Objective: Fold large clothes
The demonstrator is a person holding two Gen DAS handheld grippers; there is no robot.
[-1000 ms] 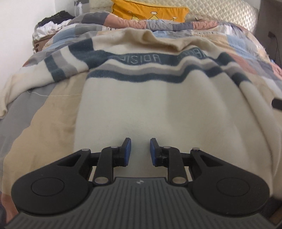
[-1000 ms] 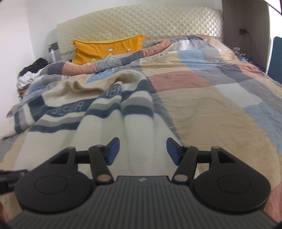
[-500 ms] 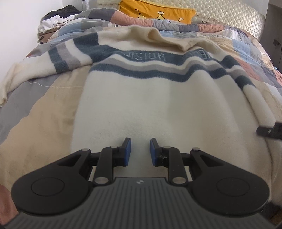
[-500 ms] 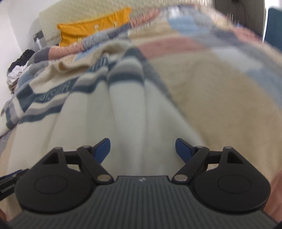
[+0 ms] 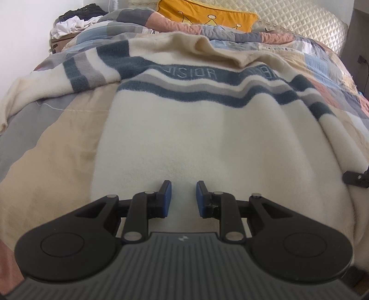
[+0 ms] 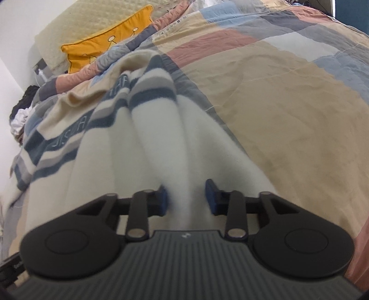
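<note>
A patchwork quilt [image 5: 53, 129] in tan, grey, blue and salmon blocks covers the bed. At its far end a yellow cushion [image 5: 207, 17] (printed with small crown outlines) leans against a cream quilted headboard [image 5: 299, 20]. To the far left, beside the white wall [image 5: 20, 30], a heap of dark and white laundry [image 5: 73, 20] sits on a brown box.

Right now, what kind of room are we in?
Most likely a bedroom: there's a bed with a patchwork quilt, a yellow pillow against a padded headboard, and a striped blanket spread on top.
</note>
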